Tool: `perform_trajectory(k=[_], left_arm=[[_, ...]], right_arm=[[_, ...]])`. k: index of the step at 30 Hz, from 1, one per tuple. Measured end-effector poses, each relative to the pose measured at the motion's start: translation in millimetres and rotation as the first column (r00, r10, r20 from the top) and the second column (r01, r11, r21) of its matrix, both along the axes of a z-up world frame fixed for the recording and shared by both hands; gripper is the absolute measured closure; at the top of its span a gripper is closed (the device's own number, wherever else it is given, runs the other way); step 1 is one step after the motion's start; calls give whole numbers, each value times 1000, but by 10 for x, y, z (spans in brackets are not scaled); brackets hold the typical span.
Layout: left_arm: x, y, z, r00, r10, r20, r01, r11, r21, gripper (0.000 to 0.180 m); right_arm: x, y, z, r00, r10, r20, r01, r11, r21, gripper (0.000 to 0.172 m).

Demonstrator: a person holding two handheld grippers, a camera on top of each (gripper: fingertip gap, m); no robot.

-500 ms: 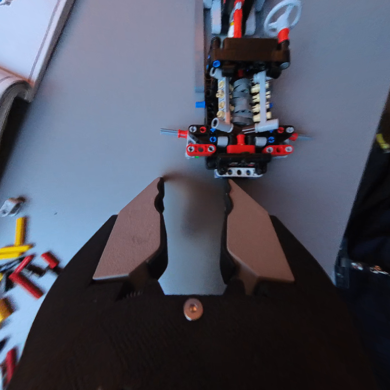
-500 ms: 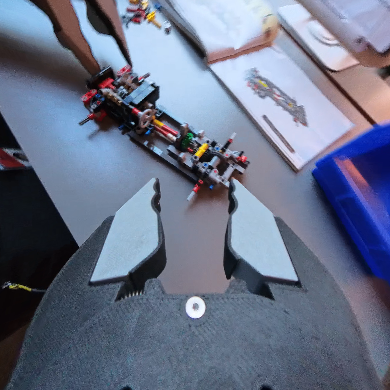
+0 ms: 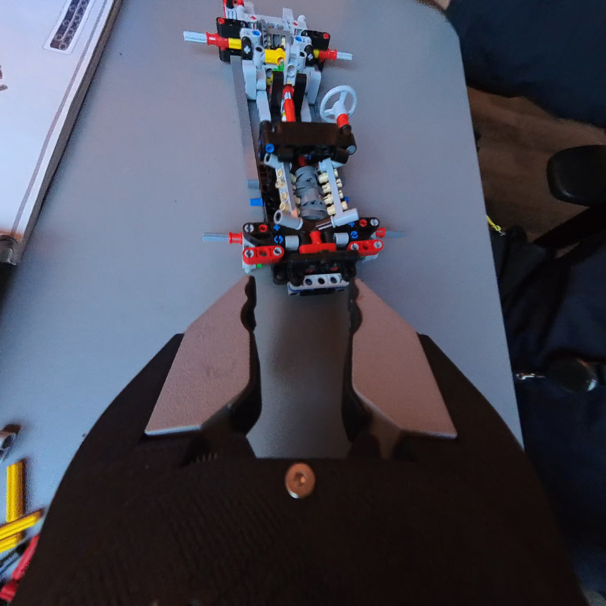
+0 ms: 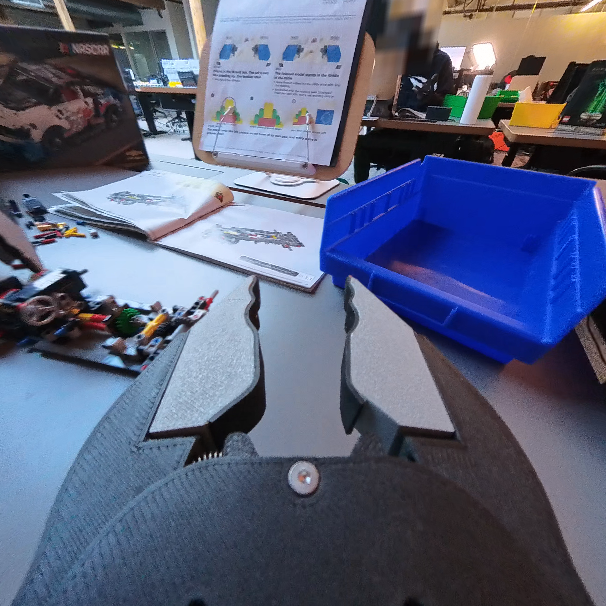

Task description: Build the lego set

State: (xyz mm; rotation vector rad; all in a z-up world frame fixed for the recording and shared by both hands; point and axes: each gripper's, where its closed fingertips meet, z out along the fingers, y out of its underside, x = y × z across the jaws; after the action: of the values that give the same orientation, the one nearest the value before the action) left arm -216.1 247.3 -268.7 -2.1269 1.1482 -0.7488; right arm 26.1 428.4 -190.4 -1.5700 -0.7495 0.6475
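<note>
A: Centre of the grey table (image 3: 147,229) lies the long brick-built chassis (image 3: 295,157), lengthwise away from the left gripper (image 3: 301,288). Black, red and pale-grey beams, a white steering wheel (image 3: 337,101) poking up, thin axles sticking out both sides.

B: How would it handle?

A: Light, I'd judge, and stiff along the spine, but fragile: those pinned bits and axle stubs look ready to pop off. The black near-end block (image 3: 314,265) or the solid side beams seem the safest places to take hold.

B: And the jaws?

A: Left gripper's fingers stand parted with only table between them, tips just short of that near end, not touching. Right gripper (image 4: 301,295) is likewise spread and bare, pointing between the chassis on its left and a blue bin (image 4: 459,255) on its right.

B: Around that?

A: An open instruction booklet (image 4: 229,229), loose pieces (image 4: 55,229), a propped sheet on a stand (image 4: 282,82).
</note>
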Motion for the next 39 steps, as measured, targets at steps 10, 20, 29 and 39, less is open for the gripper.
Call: perform_trajectory(k=[10, 20, 29, 39], left_arm=[[8, 111, -107, 991, 122, 52, -119, 990, -72, 140], [-9, 119, -68, 985, 139, 105, -126, 985, -119, 141], [-49, 204, -5, 978, 177, 114, -173, 984, -52, 148], [-118, 276, 43, 966, 213, 144, -210, 977, -39, 153]], right_arm=[[-206, 245, -315, 980, 20, 200, -15, 999, -30, 135], [-97, 334, -262, 991, -19, 129, 27, 998, -63, 136], [-71, 381, -300, 989, -49, 143, 61, 995, -84, 135], [61, 453, -230, 991, -118, 63, 125, 986, -107, 136]])
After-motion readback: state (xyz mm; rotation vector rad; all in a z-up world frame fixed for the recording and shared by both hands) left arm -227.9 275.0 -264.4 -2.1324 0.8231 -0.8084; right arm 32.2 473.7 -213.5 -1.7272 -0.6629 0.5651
